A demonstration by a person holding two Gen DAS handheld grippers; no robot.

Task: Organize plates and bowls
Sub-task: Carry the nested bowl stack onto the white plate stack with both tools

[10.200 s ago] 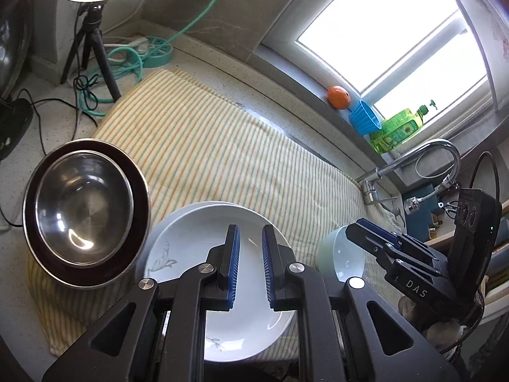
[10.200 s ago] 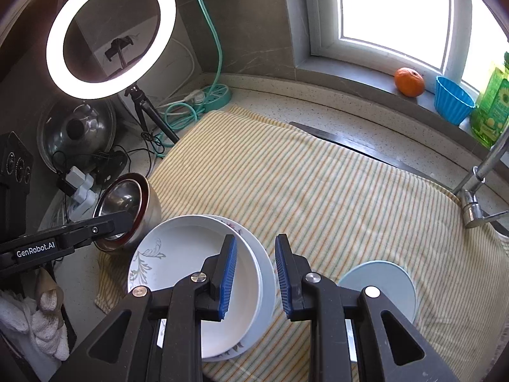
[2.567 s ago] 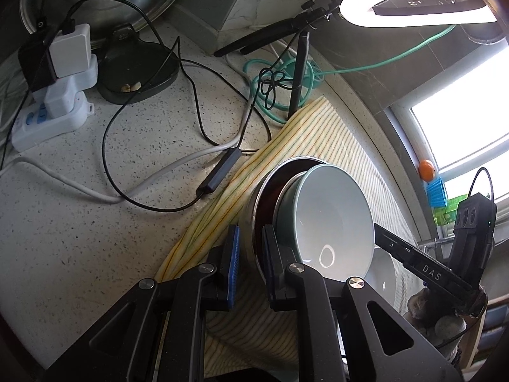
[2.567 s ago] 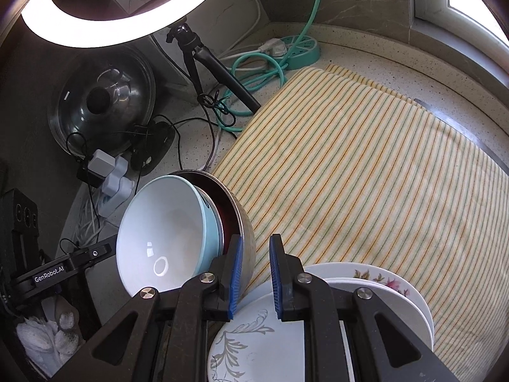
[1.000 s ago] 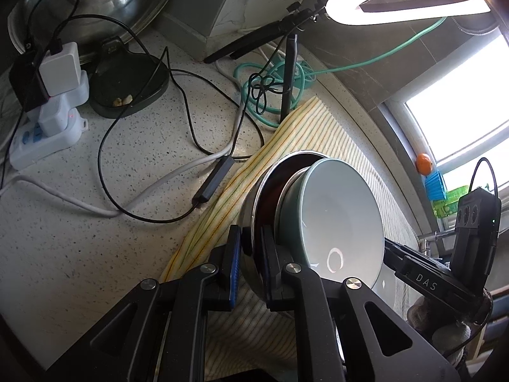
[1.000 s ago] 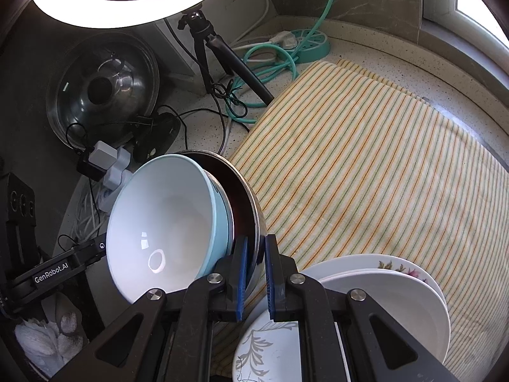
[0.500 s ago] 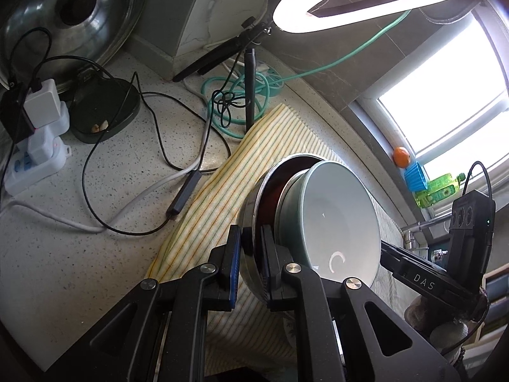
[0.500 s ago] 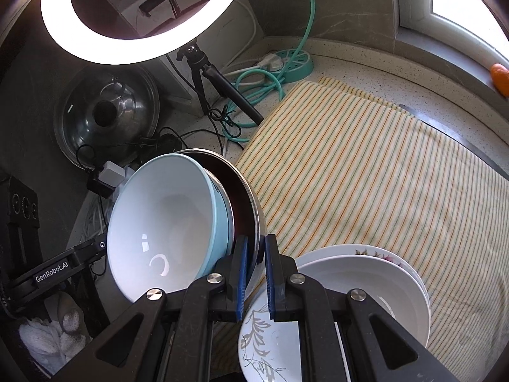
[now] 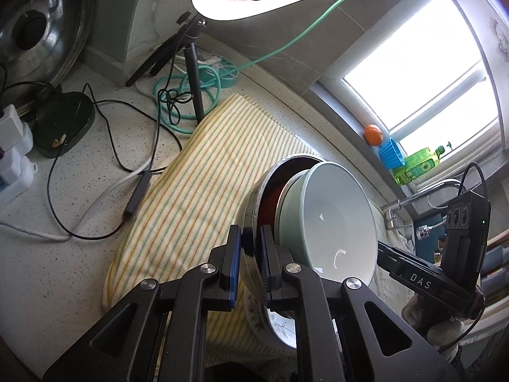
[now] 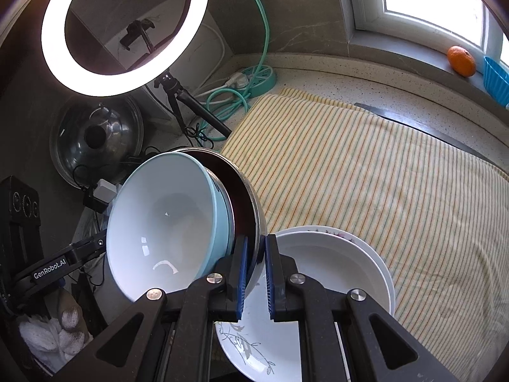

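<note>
A steel bowl with a dark red inside holds a smaller steel bowl and a pale green bowl. The stack hangs tilted in the air. My left gripper is shut on the steel bowl's rim on one side. On the opposite side my right gripper is shut on the same rim. The pale bowl faces the right wrist camera. Just below the right gripper, stacked white plates with leaf and flower prints lie on the striped towel. The plates show only partly under the left gripper.
A ring light on a tripod, a teal hose and socket, black and white cables and a pot lid crowd the counter's left. On the sill sit an orange, a blue cup and a green bottle. A faucet stands at the right.
Both grippers have lifted the bowl stack off the towel's left edge and carried it towards the plates. Ten seconds ago the pale bowl stood alone at the right.
</note>
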